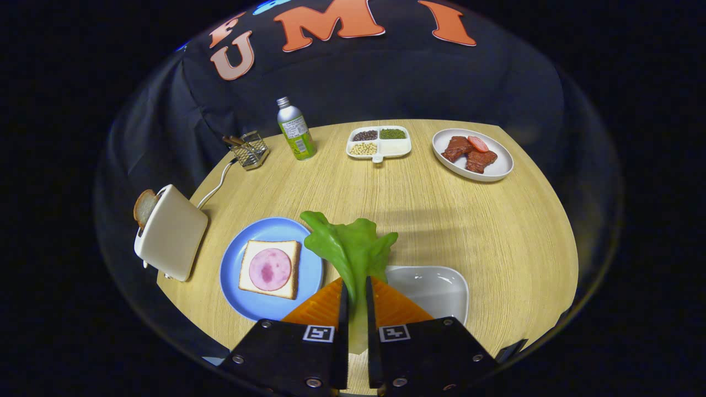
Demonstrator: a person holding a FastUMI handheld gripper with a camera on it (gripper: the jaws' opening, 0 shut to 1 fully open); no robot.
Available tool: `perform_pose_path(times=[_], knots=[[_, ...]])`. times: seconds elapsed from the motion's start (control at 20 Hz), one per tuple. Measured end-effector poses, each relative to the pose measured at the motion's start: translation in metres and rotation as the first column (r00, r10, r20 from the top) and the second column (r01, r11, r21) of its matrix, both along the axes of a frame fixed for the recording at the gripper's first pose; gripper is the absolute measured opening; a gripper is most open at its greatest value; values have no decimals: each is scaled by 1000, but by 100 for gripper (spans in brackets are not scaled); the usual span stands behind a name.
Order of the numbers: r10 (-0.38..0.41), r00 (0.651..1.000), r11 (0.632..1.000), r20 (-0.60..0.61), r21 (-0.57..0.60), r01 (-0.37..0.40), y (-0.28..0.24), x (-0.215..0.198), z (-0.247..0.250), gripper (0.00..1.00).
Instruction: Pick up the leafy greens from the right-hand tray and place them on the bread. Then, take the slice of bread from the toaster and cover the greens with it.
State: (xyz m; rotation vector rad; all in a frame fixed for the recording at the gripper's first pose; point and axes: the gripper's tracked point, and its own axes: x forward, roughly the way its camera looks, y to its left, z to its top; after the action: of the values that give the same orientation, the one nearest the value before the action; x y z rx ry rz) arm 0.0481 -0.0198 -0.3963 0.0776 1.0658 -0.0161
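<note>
A round wooden table (441, 220) stands in front of a dark cloth wall. On it, largest first: a pale toaster (171, 234) at the left with a slice of bread (144, 207) poking from its slot; a blue plate (231, 275) just right of it, bearing bread (253, 251) topped with a round of ham (269, 269); an emptied white tray (436, 286) on the right, near the fingers.

The gripper (354, 300) has its jaws pressed close on the stem of the leafy greens (350, 248), which stand up ahead of the fingers, above the gap between plate and tray.

The leaf looks floppy and is held only by its narrow base, so a quick swing leftward could let it slip or twist out. Released too early, it would likely land on the plate's rim or the table instead of over the ham. Going too far left risks brushing the toaster.
</note>
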Motion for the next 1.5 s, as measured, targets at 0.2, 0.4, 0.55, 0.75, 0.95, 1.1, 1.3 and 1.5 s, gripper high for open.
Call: perform_pose_path(times=[0.2, 0.4, 0.55, 0.75, 0.95, 1.1, 1.3, 1.5], knots=[[34, 999, 999, 6, 17, -34, 26, 9, 1, 15], [64, 998, 998, 10, 21, -64, 55, 18, 2, 15], [93, 996, 995, 1, 21, -93, 78, 24, -2, 15], [112, 993, 994, -27, 19, -111, 100, 28, -15, 15], [124, 991, 992, -48, 15, -123, 114, 31, -32, 15], [118, 990, 993, -72, 15, -117, 121, 32, -46, 15], [150, 985, 989, -90, 19, -149, 136, 30, -58, 15], [176, 975, 984, -132, -1, -178, 142, 23, -70, 15]])
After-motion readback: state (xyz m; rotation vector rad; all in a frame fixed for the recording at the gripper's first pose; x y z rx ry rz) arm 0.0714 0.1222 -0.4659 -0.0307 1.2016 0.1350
